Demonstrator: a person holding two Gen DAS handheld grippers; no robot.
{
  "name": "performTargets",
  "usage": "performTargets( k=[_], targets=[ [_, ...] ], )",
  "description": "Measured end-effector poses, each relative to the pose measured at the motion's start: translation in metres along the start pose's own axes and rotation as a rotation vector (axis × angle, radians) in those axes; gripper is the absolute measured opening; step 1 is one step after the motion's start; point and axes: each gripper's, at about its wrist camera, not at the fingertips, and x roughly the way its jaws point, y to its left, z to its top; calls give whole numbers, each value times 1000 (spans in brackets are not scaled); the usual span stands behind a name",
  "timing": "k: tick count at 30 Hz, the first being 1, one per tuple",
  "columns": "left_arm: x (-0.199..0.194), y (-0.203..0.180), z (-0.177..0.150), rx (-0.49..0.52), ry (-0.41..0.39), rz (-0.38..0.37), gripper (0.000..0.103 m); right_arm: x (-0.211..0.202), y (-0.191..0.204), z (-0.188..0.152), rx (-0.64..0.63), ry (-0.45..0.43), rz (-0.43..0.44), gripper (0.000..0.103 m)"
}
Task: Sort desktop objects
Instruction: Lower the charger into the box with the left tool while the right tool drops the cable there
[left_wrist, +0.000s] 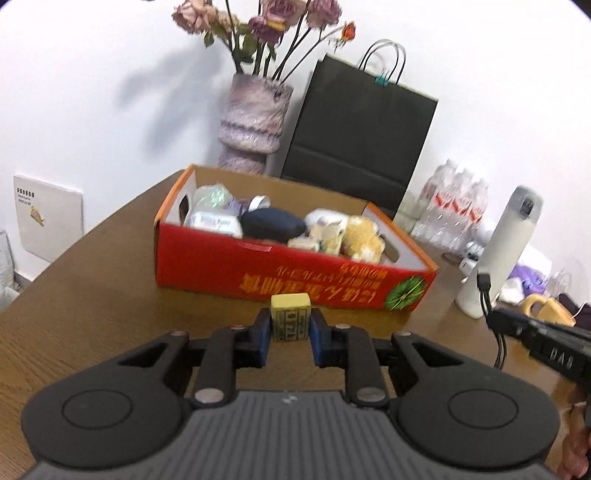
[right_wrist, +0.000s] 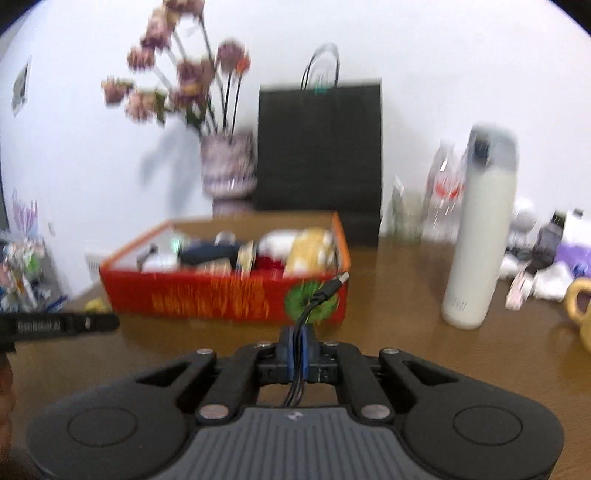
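In the left wrist view my left gripper (left_wrist: 290, 325) is shut on a small yellow box (left_wrist: 290, 321) with dark print, held above the brown table (left_wrist: 92, 295). Just beyond it stands the red cardboard box (left_wrist: 280, 273), filled with several items, a dark pouch and a yellow plush among them. In the right wrist view my right gripper (right_wrist: 297, 350) is shut on a black USB cable (right_wrist: 317, 295), whose plug sticks up in front of the red box (right_wrist: 221, 295). The right gripper (left_wrist: 484, 291) also shows at the right edge of the left view with the cable hanging from it.
A white flask (right_wrist: 480, 236) stands on the table right of the red box. Behind it are a vase of dried flowers (left_wrist: 255, 125), a black paper bag (left_wrist: 362, 136) and a pack of water bottles (left_wrist: 454, 206). A yellow mug (right_wrist: 580, 310) sits at the far right.
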Motion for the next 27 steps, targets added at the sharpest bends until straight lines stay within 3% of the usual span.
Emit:
performTargets(
  k=[5,9,14,19,24,27],
  targets=[
    [-4,-13,21,59,-49,-2,22,-4,-7,35,-37,-81,3,4],
    [8,-23,46,97,-78,-6,22,1,-7,85,-91,-198,1,4],
    [49,-20,83,120,-64,29,22,45,0,137,-164,-240,24,4],
    [110,-6,104,164,22,105,22,121,18,147,-257,-129,39,4],
    [150,2,91,167,120,112,22,203,18,119,-358,60,26,4],
    [164,0,81,189,150,131,23,232,15,95,-380,162,32,4]
  ],
)
